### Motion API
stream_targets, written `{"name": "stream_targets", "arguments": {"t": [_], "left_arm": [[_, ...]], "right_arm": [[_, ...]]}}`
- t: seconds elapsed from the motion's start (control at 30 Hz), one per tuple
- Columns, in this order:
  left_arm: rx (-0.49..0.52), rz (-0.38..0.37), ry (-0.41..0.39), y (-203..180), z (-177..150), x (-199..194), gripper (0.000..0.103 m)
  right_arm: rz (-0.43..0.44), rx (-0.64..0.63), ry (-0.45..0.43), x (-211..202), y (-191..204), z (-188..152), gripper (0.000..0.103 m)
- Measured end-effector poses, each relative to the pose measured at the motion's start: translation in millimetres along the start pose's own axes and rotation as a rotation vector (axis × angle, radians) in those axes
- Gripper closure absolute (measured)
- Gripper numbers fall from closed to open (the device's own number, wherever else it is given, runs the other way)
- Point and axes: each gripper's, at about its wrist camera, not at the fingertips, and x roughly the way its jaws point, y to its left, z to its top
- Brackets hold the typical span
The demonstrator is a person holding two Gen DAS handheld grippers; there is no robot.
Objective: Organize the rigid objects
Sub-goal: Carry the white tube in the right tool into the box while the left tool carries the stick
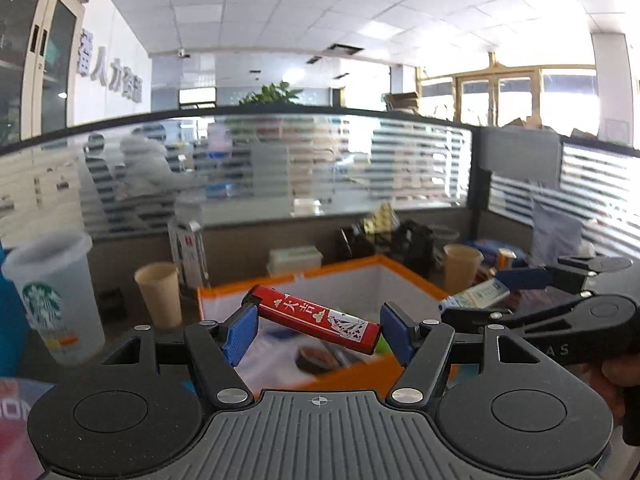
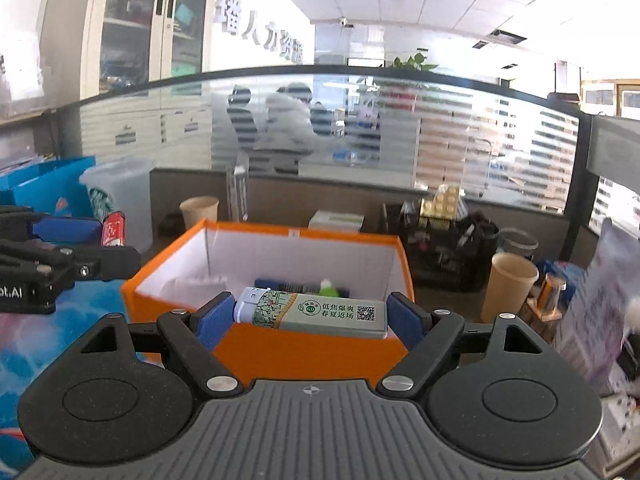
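A striped frosted glass partition rings the desk. Behind stand a tall cabinet, a white tiled ceiling and bright windows.

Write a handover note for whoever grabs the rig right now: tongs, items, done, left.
Left tongs: shut lengthwise on the red lighter, held above the orange box.
Right tongs: shut lengthwise on the green-label lighter, over the box's near wall.
Done: a dark flat item and a green-capped item already lie in the box.
Left: release both lighters into the box. Paper cups stand outside it.
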Motion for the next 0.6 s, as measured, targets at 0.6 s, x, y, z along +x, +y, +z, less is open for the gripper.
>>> {"name": "stream_targets", "arguments": {"t": [0.6], "left_arm": [[-0.022, 0.032, 0.082, 19.5, 1.1, 84.9, 0.036]], "right_arm": [[0.003, -0.049, 0.078, 87.9, -11.7, 21.0, 0.022]]}}
